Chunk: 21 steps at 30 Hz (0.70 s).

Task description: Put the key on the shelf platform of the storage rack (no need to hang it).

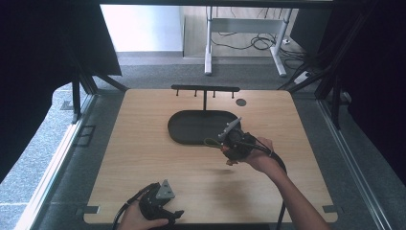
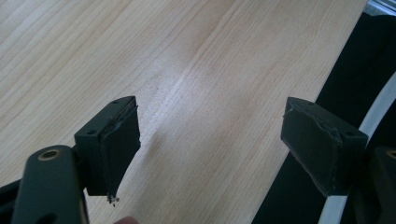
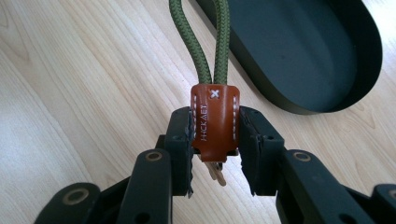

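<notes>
Right gripper view: right claw clamps the brown leather tab, hiding the keys; left claw gapes empty.

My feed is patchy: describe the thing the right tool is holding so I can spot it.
On the wooden table, beside the dark oval tray, the right tool clamps a brown leather tab. A green cord loop rises from it.

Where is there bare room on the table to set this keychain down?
Free: the dark oval tray, and bare wood left of it out to the table edge. The near centre between both tongs is bare too. Crowded: the tray's right end, where the right tongs hold the keychain.
</notes>
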### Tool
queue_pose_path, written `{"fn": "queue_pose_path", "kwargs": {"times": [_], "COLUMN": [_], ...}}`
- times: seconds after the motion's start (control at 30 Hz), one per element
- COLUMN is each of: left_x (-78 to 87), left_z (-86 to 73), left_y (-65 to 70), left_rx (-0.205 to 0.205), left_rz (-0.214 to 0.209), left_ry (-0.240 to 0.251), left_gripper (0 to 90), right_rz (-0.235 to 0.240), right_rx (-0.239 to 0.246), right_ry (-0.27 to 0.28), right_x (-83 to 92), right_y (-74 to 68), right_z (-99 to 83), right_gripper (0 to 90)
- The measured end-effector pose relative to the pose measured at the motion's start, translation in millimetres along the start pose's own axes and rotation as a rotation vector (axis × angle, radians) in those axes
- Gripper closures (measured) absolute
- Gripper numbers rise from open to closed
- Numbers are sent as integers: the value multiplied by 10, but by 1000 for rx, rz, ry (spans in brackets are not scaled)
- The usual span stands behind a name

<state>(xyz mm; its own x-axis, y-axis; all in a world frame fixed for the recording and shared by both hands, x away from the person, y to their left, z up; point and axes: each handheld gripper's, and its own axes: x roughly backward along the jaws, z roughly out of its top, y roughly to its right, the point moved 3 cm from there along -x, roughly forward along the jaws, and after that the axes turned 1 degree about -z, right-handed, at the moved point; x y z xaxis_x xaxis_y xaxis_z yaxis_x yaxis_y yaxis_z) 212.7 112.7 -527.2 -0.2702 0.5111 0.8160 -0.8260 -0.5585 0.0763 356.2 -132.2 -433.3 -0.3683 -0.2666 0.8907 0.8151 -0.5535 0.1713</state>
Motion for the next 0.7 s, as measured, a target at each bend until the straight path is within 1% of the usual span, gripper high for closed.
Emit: {"fn": "queue_pose_path", "kwargs": {"times": [0.1,0.43,0.53,0.7], "left_x": [11,26,24,19], "left_z": [0,-5,-4,-5], "left_y": [-3,-19,-21,-20], "left_rx": [2,3,9,11], "left_rz": [3,6,8,6], "left_ry": [4,7,11,12], "left_gripper": [203,203,203,203], "right_rz": [-6,-6,-9,-18], "right_rx": [-1,-10,-11,-24], "right_ry": [0,-11,-11,-7], "right_x": [9,-33,-31,-9], "right_y": [26,72,92,139], "right_z": [20,78,84,94], "right_gripper": [670,670,670,670]}}
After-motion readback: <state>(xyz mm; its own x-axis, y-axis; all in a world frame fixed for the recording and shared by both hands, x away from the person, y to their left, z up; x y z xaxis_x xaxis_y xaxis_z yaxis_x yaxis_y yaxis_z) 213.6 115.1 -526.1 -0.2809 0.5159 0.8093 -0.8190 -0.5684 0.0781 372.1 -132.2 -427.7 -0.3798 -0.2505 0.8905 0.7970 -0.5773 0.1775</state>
